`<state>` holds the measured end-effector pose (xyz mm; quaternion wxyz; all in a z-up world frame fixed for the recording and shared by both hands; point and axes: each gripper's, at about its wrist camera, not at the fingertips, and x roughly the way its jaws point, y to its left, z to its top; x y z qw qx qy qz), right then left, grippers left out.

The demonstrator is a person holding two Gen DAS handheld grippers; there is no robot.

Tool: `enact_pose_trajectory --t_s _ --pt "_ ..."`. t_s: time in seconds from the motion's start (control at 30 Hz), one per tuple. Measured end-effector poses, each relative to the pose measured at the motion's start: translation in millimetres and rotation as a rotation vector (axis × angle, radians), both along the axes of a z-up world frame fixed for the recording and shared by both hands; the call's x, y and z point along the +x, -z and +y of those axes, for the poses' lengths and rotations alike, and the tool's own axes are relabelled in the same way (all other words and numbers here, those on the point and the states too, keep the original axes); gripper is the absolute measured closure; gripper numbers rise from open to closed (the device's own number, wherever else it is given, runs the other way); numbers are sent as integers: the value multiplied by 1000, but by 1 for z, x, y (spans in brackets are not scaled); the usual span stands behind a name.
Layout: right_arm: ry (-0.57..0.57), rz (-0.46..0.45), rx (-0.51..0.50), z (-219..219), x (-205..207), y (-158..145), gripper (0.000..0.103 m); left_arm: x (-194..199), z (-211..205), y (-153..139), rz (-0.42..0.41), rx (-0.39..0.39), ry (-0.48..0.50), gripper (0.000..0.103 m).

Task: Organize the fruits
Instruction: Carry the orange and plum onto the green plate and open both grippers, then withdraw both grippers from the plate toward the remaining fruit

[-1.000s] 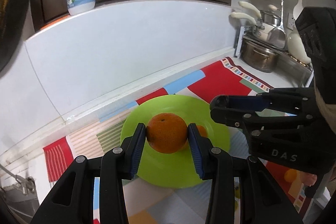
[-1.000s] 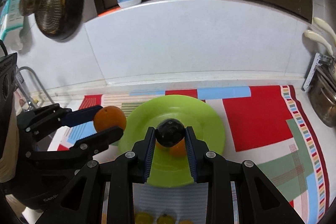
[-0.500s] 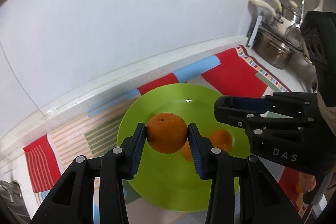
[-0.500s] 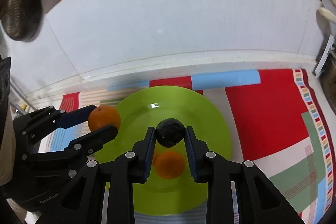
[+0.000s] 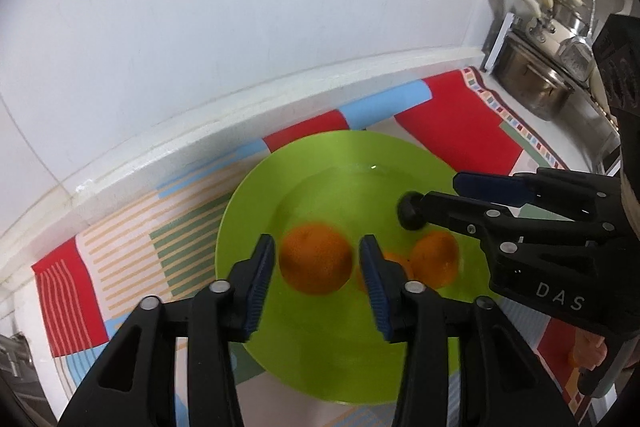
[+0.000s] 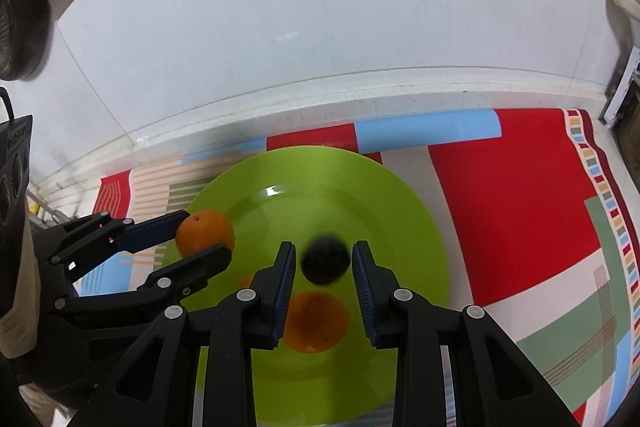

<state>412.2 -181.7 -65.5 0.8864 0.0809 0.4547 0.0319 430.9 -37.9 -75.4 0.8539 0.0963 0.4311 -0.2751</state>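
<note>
So this looks like the drop-off part of the job. Both grippers are over the round lime-green plate (image 5: pixel 240 211), each with a fruit between its fingers.

The left gripper (image 5: pixel 316 241) has a round orange with dimpled skin (image 5: pixel 316 261) over the plate's left half. I can see a thin sliver of green on each side between the blue pads and the peel, so I'd call those jaws parted and the orange loose, not pinched. It's blurry though, so that's a close call.

The right gripper (image 6: pixel 324 249) is the same deal. A small, dark, nearly black round fruit (image 5: pixel 409 215) sits between its pads over the middle of the plate. There are gaps on both sides, so it's open too. That fruit is smeared as well, which makes me think it's dropping.

On the plate itself, toward the near rim, there's another whole orange (image 6: pixel 316 321). A smaller orange piece (image 5: pixel 396 263) is mostly hidden behind a left finger, so I can't say what it is. The plate sits on a patchwork cloth of red, blue and striped panels (image 6: pixel 520 207).

Next move, I reckon, is to pull both grippers straight back and up so the fingers don't knock anything. Round fruit on a shallow plate will roll if nudged. Then go for whatever's off the plate.
</note>
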Motion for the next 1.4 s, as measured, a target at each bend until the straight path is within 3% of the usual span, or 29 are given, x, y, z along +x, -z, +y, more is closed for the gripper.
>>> enact_pose_trajectory --t_s 0.3,0.77,1.0,1.4 --pt "16 -75 -13 -3 -38 -30 64 -40 12 -43 -79 -23 -23 46" --pt "-29 -256 -41 20 -130 -88 54 -128 49 -90 -208 -89 -73 36" --pt "-43 -305 -43 41 -165 -91 54 -163 72 -96 -266 -101 -95 32" --pt "-68 -327 -53 75 -212 -66 54 -204 97 -73 -347 -57 -72 30"
